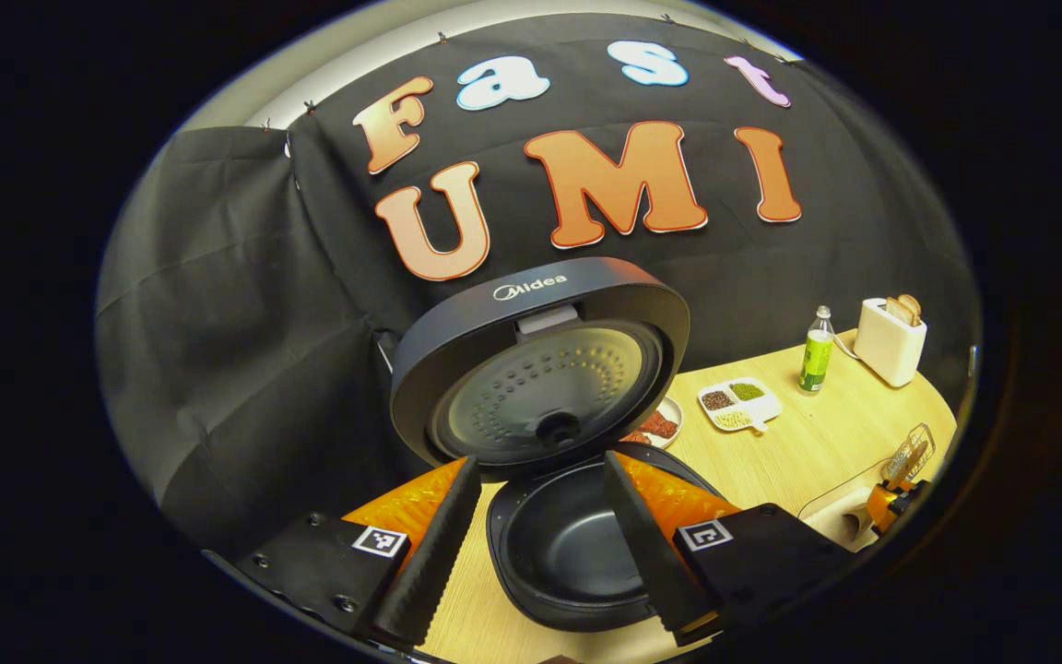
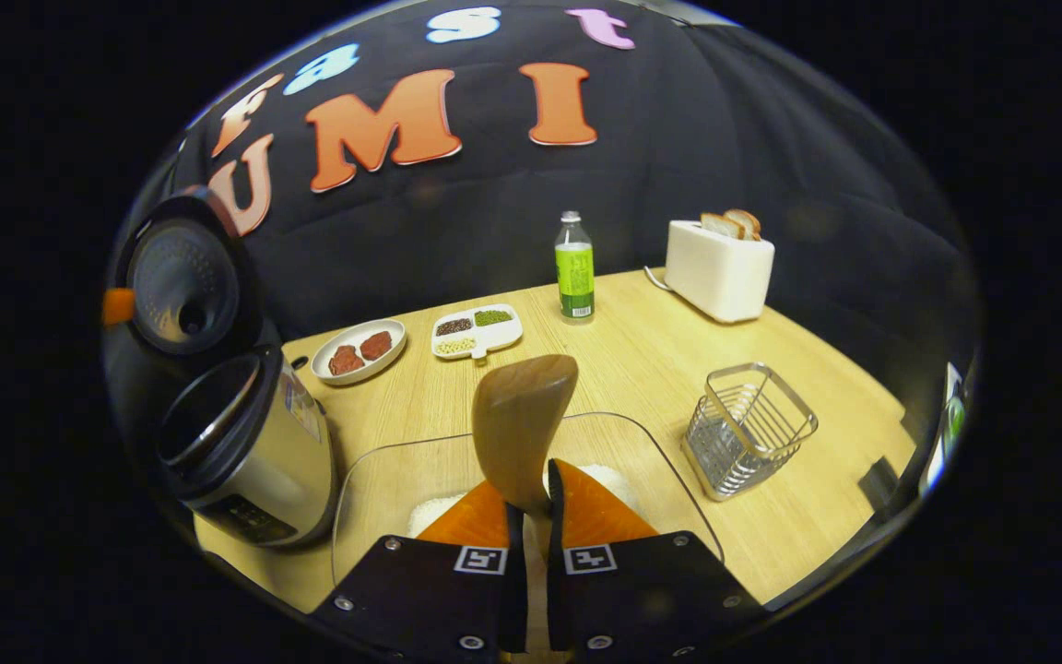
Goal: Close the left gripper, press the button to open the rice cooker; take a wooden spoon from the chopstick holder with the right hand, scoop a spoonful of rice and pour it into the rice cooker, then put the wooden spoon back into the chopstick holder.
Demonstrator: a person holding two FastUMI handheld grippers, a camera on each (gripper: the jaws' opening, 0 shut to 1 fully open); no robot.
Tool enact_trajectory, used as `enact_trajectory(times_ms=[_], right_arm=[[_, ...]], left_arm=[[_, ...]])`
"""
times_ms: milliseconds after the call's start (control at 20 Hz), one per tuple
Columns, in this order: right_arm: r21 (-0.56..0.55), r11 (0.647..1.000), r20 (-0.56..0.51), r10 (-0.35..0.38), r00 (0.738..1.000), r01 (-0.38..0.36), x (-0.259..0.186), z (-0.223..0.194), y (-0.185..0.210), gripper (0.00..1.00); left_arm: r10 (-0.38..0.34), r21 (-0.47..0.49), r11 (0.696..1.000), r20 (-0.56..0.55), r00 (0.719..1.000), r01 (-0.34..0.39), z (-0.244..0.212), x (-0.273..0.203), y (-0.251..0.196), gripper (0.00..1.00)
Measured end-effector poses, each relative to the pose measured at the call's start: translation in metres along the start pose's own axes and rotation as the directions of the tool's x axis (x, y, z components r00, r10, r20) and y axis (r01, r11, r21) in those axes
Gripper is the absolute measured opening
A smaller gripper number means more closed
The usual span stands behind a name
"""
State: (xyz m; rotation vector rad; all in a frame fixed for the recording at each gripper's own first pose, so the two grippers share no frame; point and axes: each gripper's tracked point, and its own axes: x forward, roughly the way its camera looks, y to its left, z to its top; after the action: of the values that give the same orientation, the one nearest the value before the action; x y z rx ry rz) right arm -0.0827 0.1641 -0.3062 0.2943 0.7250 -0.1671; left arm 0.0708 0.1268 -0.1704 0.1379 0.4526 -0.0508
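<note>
The rice cooker (image 2: 236, 443) stands at the left of the worktop (image 2: 642, 350) with its lid (image 1: 540, 369) swung up and the dark inner pot (image 1: 568, 544) bare, so the button step looks done. The left hand-held gripper (image 1: 540, 544) hangs just in front of the pot mouth with its fingers spread apart and nothing between them.

The right hand-held gripper (image 2: 531, 512) is clamped on the handle of the wooden spoon (image 2: 522, 424), whose bowl points away, over a clear container (image 2: 383, 480) holding a mound of white rice (image 2: 430, 512) at the near edge. The wire chopstick holder (image 2: 748, 429) stands to the right of the container and looks empty. Farther off sit a plate (image 2: 358, 350), a divided dish (image 2: 477, 332), a bottle (image 2: 574, 267) and a toaster (image 2: 717, 267).

The step in hand appears to be the scoop: the spoon is out of the holder but seems to carry no rice yet. Next, the bowl needs tipping down into the mound, lifting level, then carrying left over the open pot without spilling.
</note>
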Motion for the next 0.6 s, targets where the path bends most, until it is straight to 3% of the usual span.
enact_trajectory(times_ms=[350,600], right_arm=[[0.242,0.969,-0.055,0.057,0.997,-0.042,0.001,-0.007,0.005,0.08],[0.387,0.917,-0.092,0.144,0.985,-0.098,0.001,-0.012,0.022,0.08]], left_arm=[[-0.069,0.040,0.997,0.011,0.998,0.069,0.004,0.003,-0.016,0.91],[-0.076,0.046,0.996,0.017,0.997,0.076,0.005,0.002,-0.013,0.92]])
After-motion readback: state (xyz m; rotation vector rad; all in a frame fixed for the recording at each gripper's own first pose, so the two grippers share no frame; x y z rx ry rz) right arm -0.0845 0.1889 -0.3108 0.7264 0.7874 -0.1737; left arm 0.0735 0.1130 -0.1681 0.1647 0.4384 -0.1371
